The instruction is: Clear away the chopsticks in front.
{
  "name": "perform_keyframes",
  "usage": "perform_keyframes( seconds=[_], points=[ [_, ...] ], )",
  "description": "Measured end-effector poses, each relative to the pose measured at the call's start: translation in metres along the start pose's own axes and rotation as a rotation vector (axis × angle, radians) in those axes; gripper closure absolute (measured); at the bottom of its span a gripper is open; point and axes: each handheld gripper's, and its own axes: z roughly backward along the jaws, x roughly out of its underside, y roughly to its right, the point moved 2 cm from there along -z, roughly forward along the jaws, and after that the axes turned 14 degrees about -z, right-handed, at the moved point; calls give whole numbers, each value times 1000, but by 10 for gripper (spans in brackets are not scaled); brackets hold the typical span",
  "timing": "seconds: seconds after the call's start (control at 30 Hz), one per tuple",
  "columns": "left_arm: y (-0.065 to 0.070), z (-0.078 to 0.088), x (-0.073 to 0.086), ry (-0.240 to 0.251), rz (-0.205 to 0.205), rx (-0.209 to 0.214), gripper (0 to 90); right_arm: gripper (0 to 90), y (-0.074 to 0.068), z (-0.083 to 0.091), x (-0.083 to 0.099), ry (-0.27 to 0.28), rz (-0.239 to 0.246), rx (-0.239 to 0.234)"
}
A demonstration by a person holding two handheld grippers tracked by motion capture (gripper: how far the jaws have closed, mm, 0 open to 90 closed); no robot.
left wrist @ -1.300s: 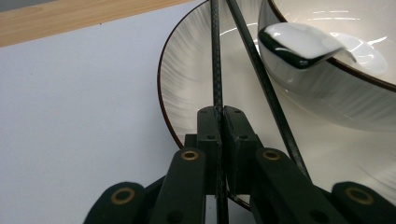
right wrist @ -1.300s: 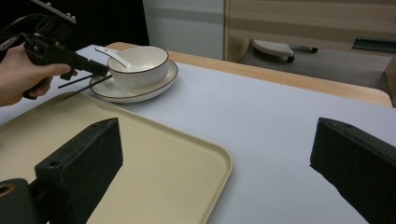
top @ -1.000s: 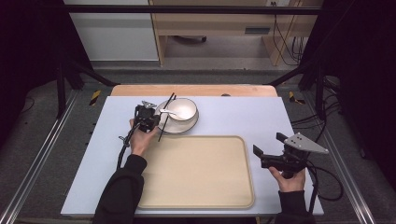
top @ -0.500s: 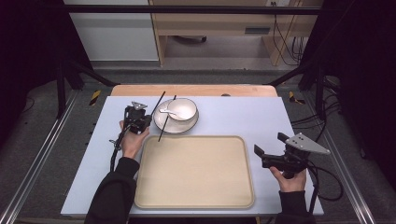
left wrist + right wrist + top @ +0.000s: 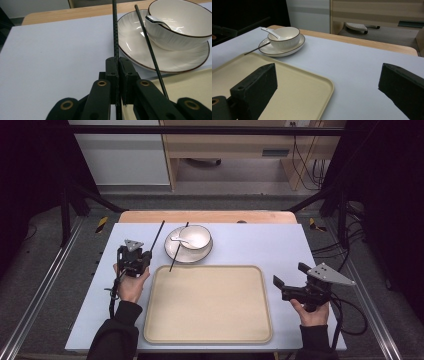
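A white bowl (image 5: 196, 237) with a white spoon (image 5: 178, 240) in it stands on a white plate (image 5: 188, 251) at the back of the table. My left gripper (image 5: 146, 254) is shut on one thin black chopstick (image 5: 157, 234), which points away up the table, just left of the plate. In the left gripper view the chopstick (image 5: 115, 35) runs straight out from between the closed jaws. A second chopstick (image 5: 178, 248) lies across the plate's rim, its near end reaching the tray (image 5: 207, 330). My right gripper (image 5: 290, 277) is open and holds nothing, to the right of the tray.
The beige tray is bare and takes up the middle of the pale blue table top (image 5: 260, 245). A wooden strip (image 5: 210, 216) borders the table's far edge. Metal rails run along both sides of the table, with cables on the floor at the right.
My left gripper has moved left and toward the person, carrying one chopstick away from the plate. The other chopstick stays across the plate. The right gripper is still.
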Motion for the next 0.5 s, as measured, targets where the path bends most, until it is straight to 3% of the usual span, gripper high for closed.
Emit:
perform_keyframes(
  seconds=[0.2, 0.3, 0.5],
  points=[
    [12, 32, 10, 58, 41, -33, 855, 19, -2, 0, 0, 2, 7, -1],
    [19, 46, 16, 89, 74, -23, 855, 19, -3, 0, 0, 0, 1, -2],
    [33, 64, 25, 118, 74, -39, 854, 20, -4, 1, -1, 4, 7, 2]
  ],
)
